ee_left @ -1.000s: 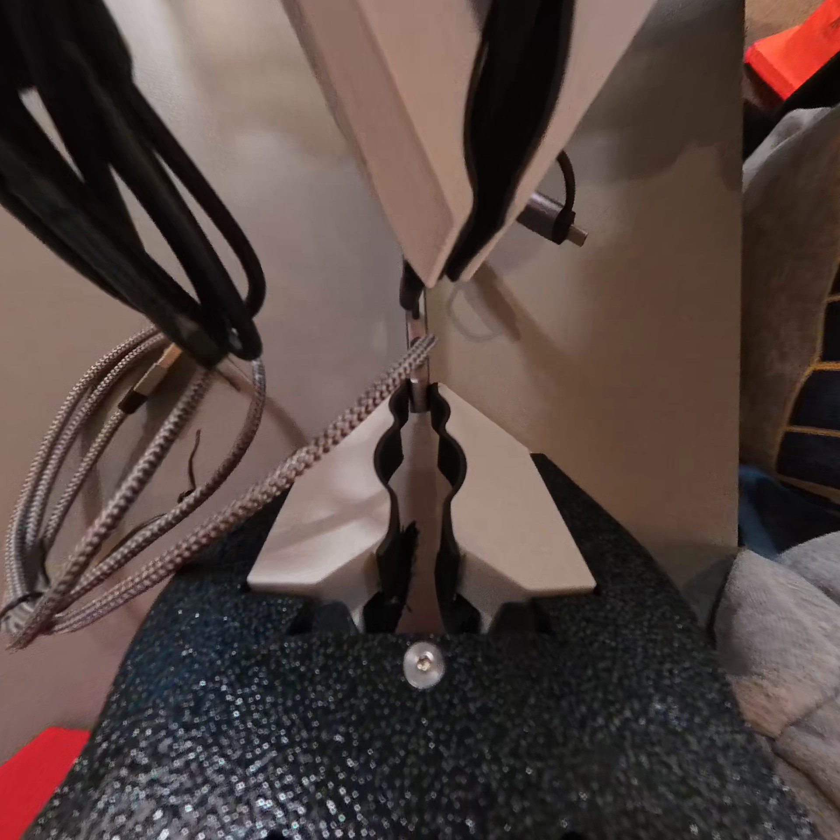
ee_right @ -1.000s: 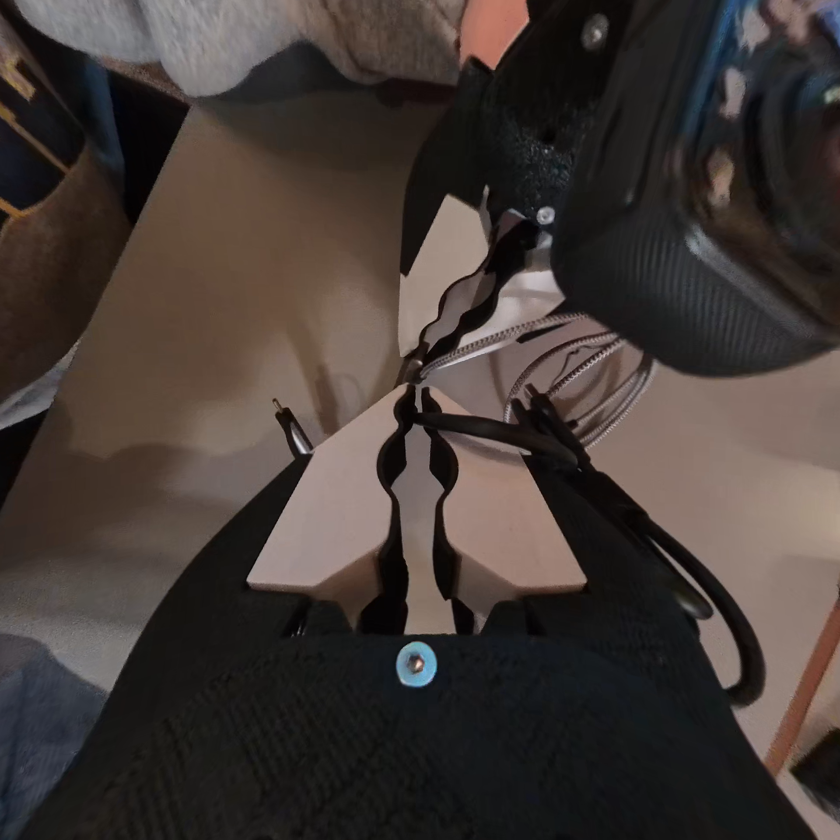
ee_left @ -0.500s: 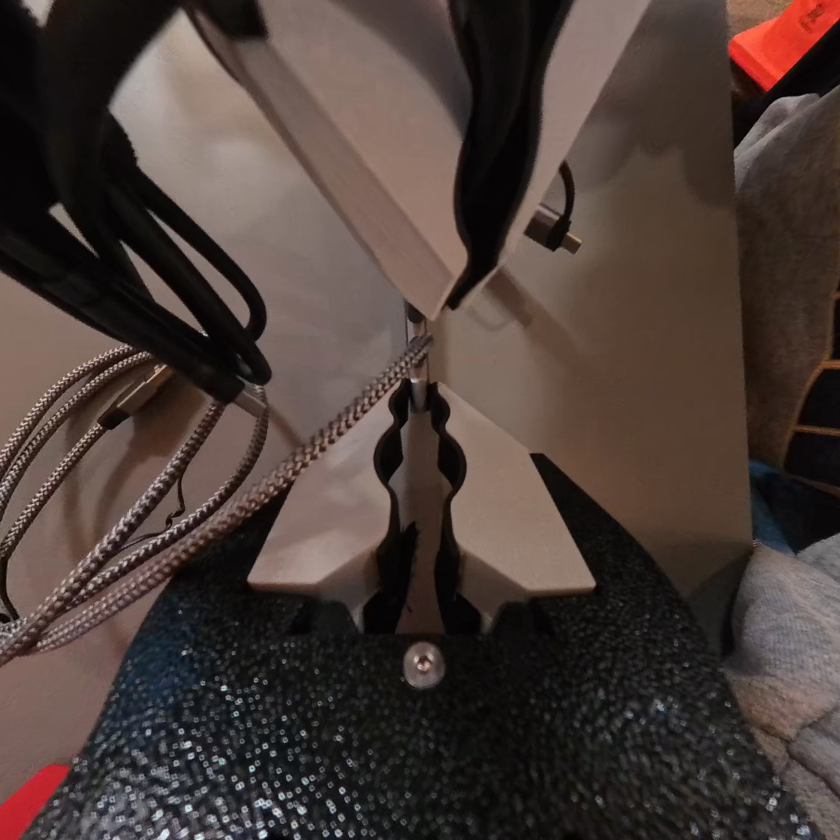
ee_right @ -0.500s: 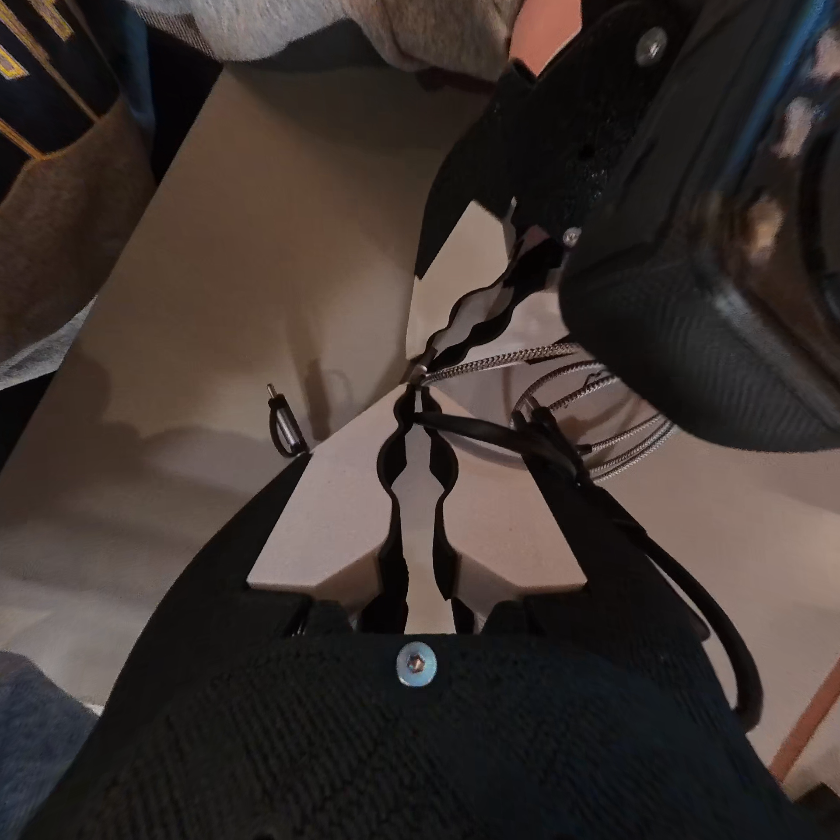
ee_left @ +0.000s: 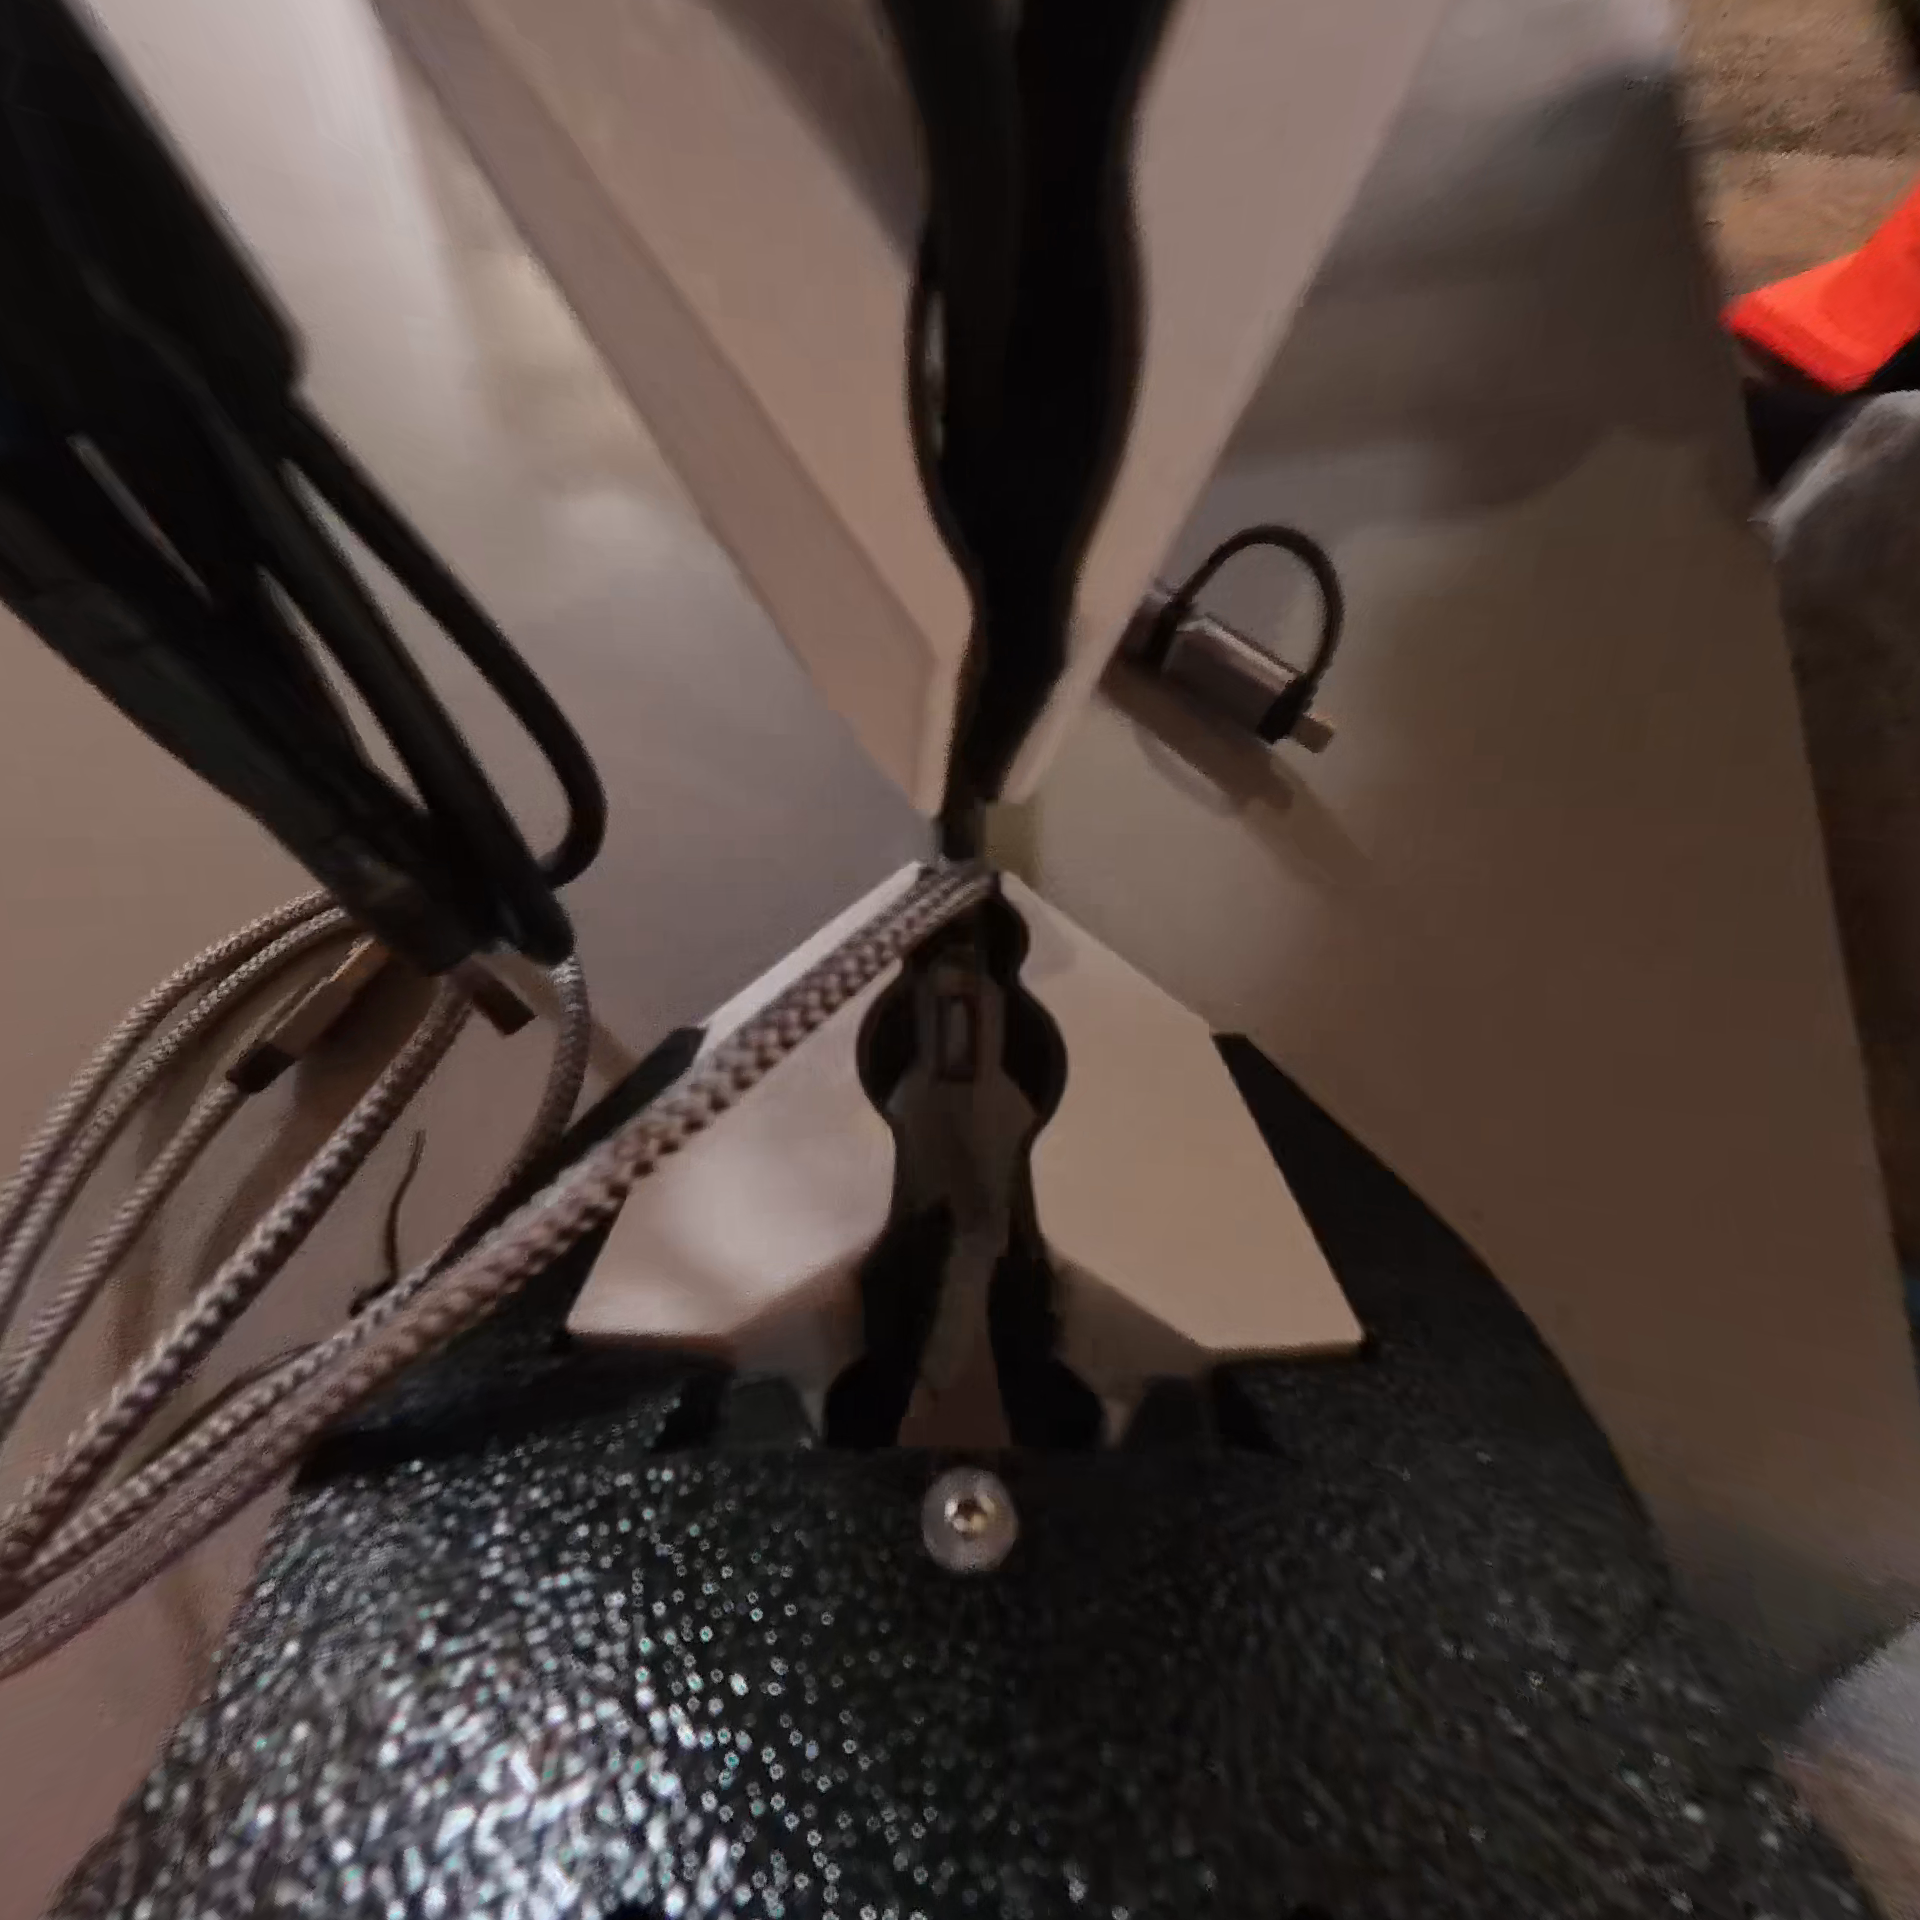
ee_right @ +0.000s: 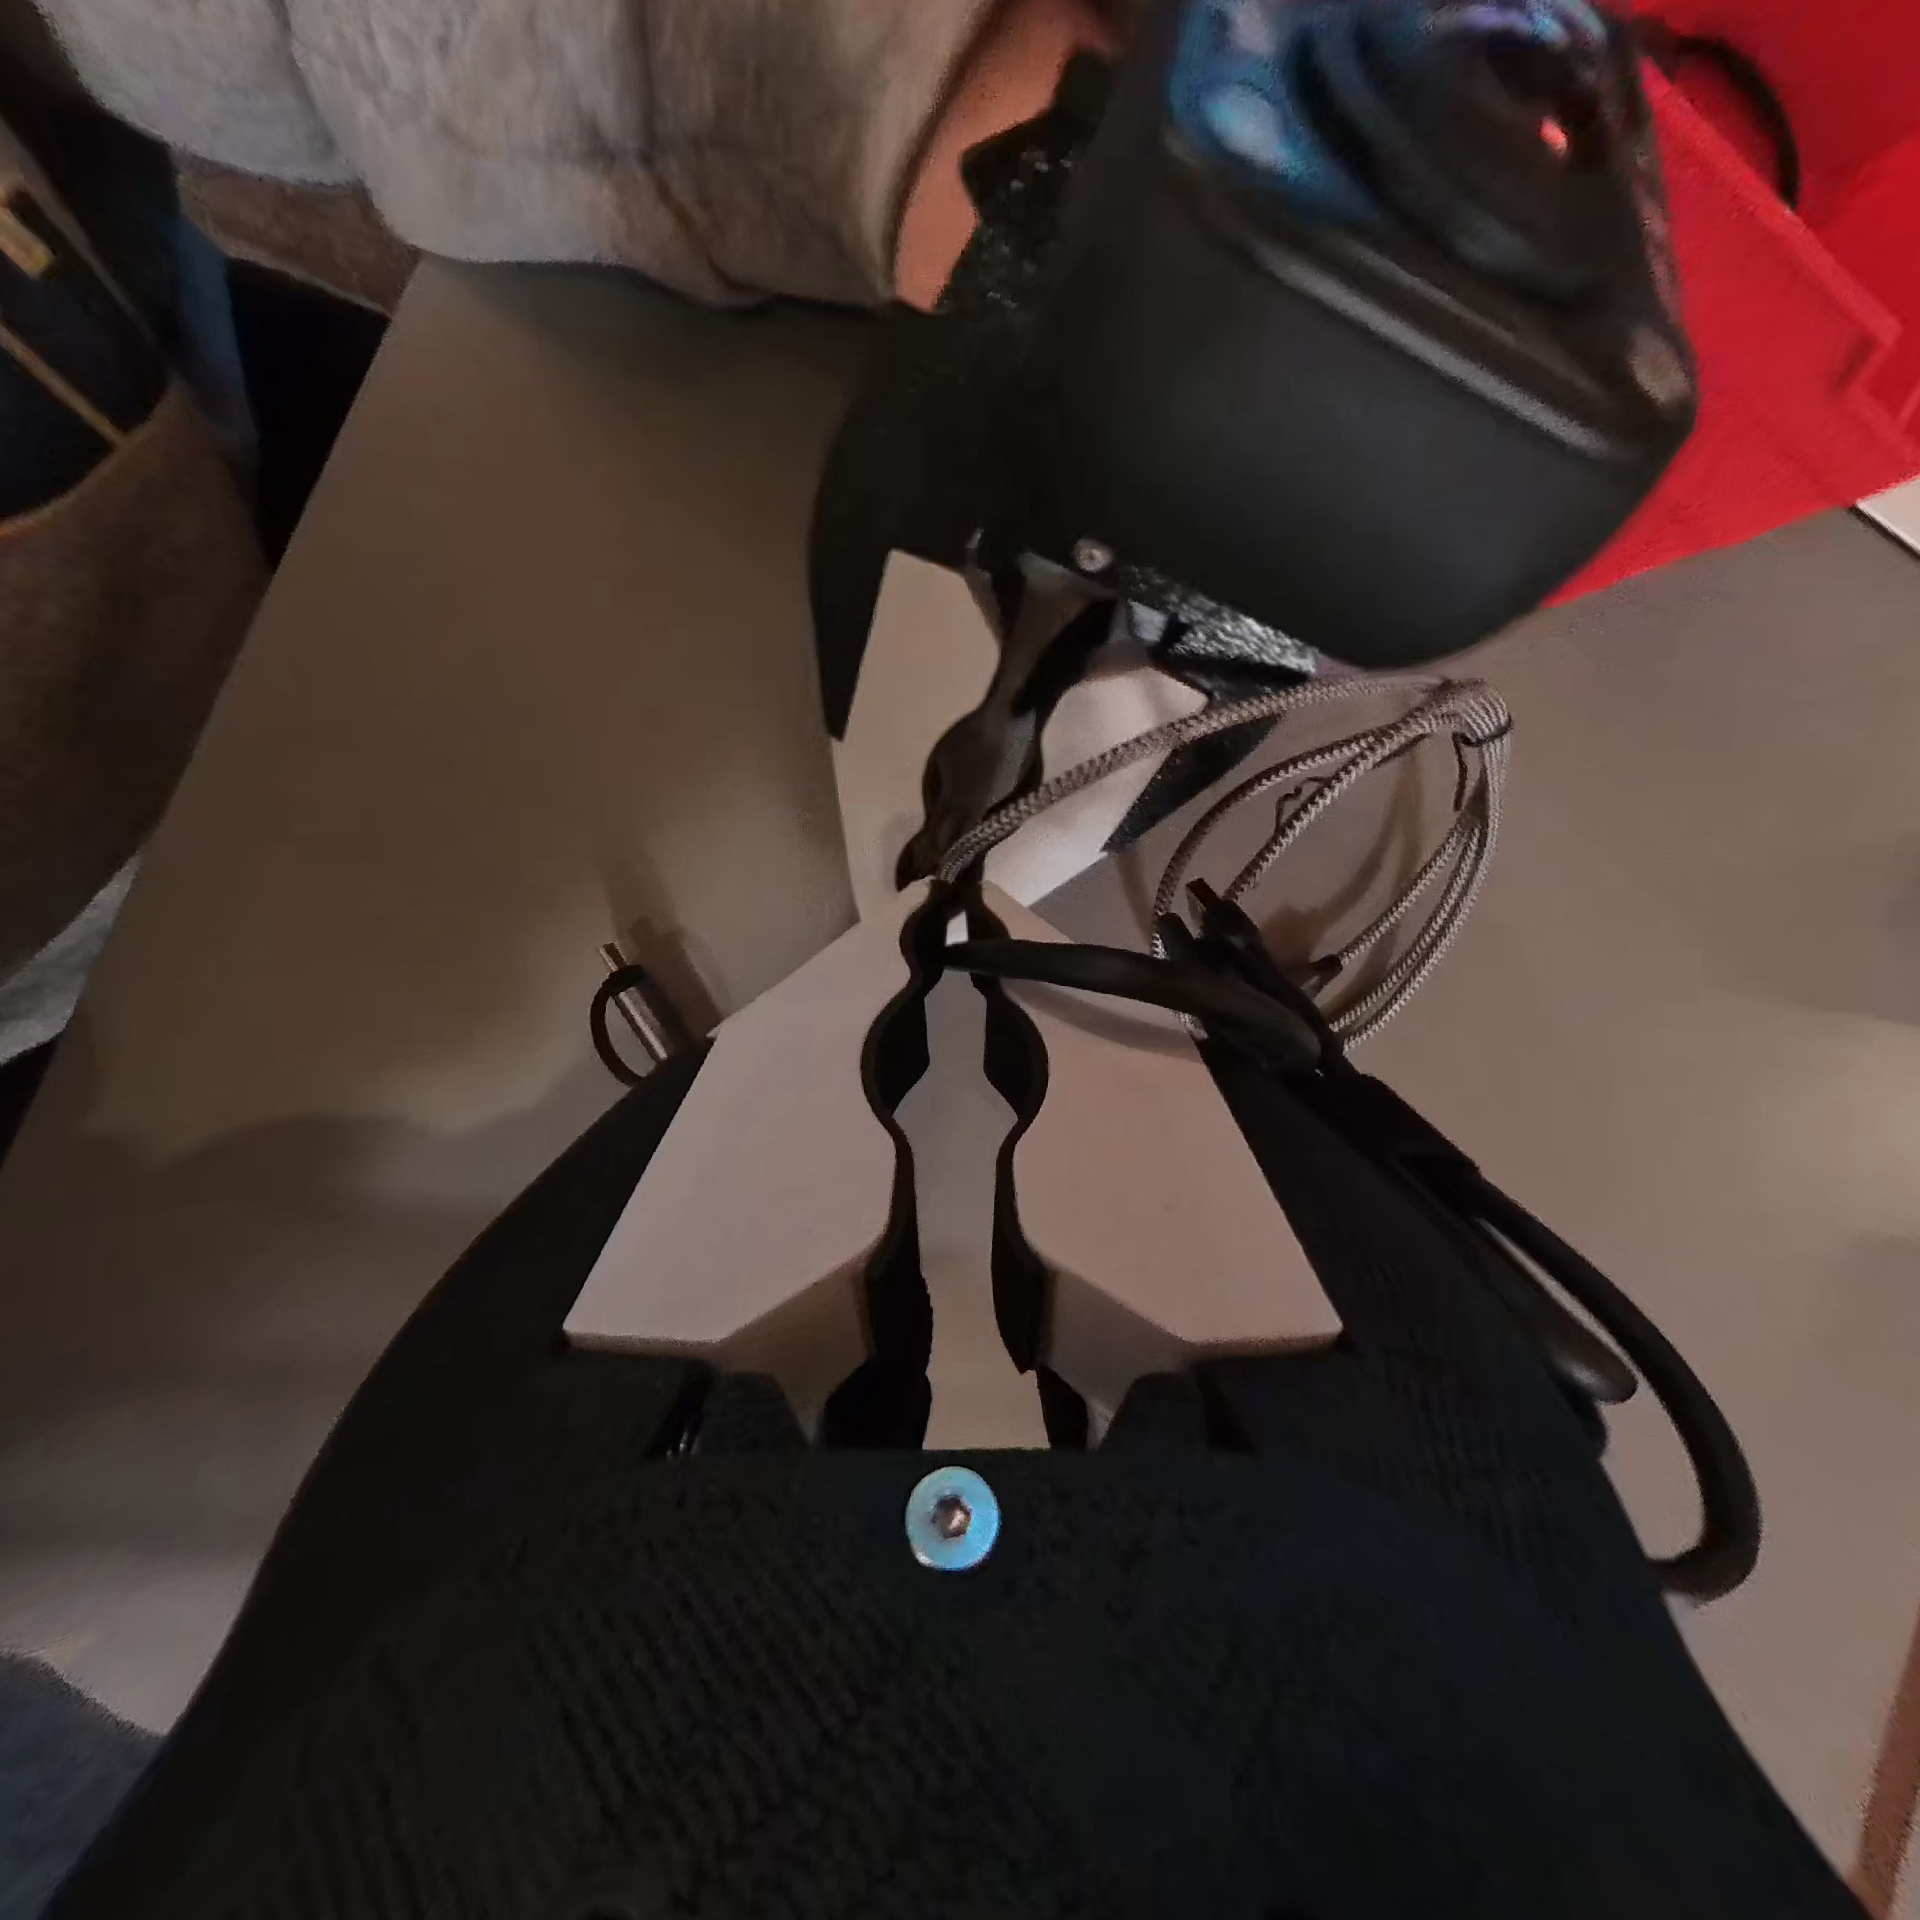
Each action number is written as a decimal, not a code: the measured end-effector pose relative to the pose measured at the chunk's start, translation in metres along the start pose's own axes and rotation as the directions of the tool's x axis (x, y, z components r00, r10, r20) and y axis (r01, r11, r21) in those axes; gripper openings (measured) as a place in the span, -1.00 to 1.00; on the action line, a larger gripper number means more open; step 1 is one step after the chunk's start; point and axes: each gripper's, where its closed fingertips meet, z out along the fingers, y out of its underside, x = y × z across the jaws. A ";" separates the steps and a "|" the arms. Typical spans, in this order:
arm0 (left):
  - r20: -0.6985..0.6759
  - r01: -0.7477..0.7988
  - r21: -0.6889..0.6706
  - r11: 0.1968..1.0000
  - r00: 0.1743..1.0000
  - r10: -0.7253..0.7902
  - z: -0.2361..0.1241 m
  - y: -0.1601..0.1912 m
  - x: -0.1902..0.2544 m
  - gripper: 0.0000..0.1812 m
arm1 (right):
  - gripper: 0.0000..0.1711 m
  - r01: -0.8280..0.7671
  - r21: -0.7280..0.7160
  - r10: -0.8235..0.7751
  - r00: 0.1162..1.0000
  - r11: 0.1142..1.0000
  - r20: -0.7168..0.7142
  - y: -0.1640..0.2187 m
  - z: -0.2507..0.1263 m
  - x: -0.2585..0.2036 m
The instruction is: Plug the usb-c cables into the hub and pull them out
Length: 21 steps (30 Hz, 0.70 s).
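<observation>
My left gripper [ee_left: 966, 904] is shut on the silver plug [ee_left: 951, 1039] of a grey braided cable [ee_left: 644, 1132], which loops off to the left. My right gripper [ee_right: 951, 925] is shut on the end of a black cable [ee_right: 1143, 982] that trails right. The two grippers meet tip to tip above the beige table [ee_left: 1507, 1039]. Whether the ends are joined is hidden by the jaws. The right gripper [ee_left: 966, 821] comes down from the top of the left wrist view, and the left gripper [ee_right: 935, 842] shows in the right wrist view. A small grey hub [ee_left: 1226, 665] with a black loop lies on the table.
The hub also shows in the right wrist view [ee_right: 634, 1003]. Black cable loops [ee_left: 447, 748] hang over the braided coils [ee_right: 1434, 831]. A red object [ee_right: 1787, 312] lies at the far table edge. A grey fleece sleeve [ee_right: 571, 135] is beyond the left gripper. Grey fabric [ee_left: 1860, 727] is beside the table. One gripper's finger ends stand about 7 centimeters off the other's.
Both grippers stay shut and tip to tip. The views have shifted and blurred: the right gripper now stands more upright in the left view, and the left gripper sits higher in the right view.
</observation>
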 end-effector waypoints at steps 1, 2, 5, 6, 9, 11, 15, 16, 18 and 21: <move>0.005 -0.017 0.000 1.000 1.000 0.017 0.000 0.000 0.000 -0.91 | -0.96 -0.029 0.001 0.029 0.999 1.000 -0.018 0.001 0.000 0.002; 0.007 -0.019 -0.003 1.000 1.000 0.019 0.000 0.000 0.000 -0.91 | -0.89 -0.063 -0.012 0.063 0.997 0.998 -0.036 0.005 0.000 0.003; 0.007 -0.018 0.001 1.000 1.000 0.018 0.000 0.000 0.000 -0.91 | -0.79 -0.129 -0.070 0.126 0.991 0.989 -0.044 0.022 0.008 -0.002; 0.008 -0.017 0.001 1.000 1.000 0.017 0.000 0.000 0.000 -0.91 | -0.80 -0.141 -0.059 0.139 0.990 0.988 -0.039 0.023 0.012 -0.005; 0.017 -0.035 0.005 0.999 0.999 0.035 0.000 0.000 0.001 -0.91 | -0.92 -0.166 -0.040 0.165 0.986 0.985 -0.027 0.024 0.017 -0.009; 0.043 -0.070 0.008 0.998 0.997 0.070 0.000 -0.001 0.000 -0.93 | -0.94 -0.155 -0.048 0.153 0.987 0.987 -0.038 0.025 0.017 -0.010; 0.085 -0.118 0.003 0.993 0.989 0.118 0.003 -0.005 -0.002 -0.94 | -0.94 -0.118 -0.112 0.109 0.990 0.987 -0.088 0.027 0.016 -0.012; 0.087 -0.120 0.002 0.993 0.989 0.119 0.003 -0.005 -0.001 -0.94 | -0.94 -0.114 -0.116 0.103 0.990 0.987 -0.098 0.028 0.016 -0.012; 0.104 -0.131 0.009 0.991 0.986 0.130 0.001 -0.008 -0.002 -0.94 | -0.94 -0.118 -0.114 0.105 0.988 0.986 -0.114 0.029 0.013 -0.011; 0.129 -0.141 0.021 0.990 0.982 0.137 -0.002 -0.014 -0.004 -0.94 | -0.95 -0.130 -0.105 0.114 0.984 0.986 -0.139 0.027 0.008 -0.009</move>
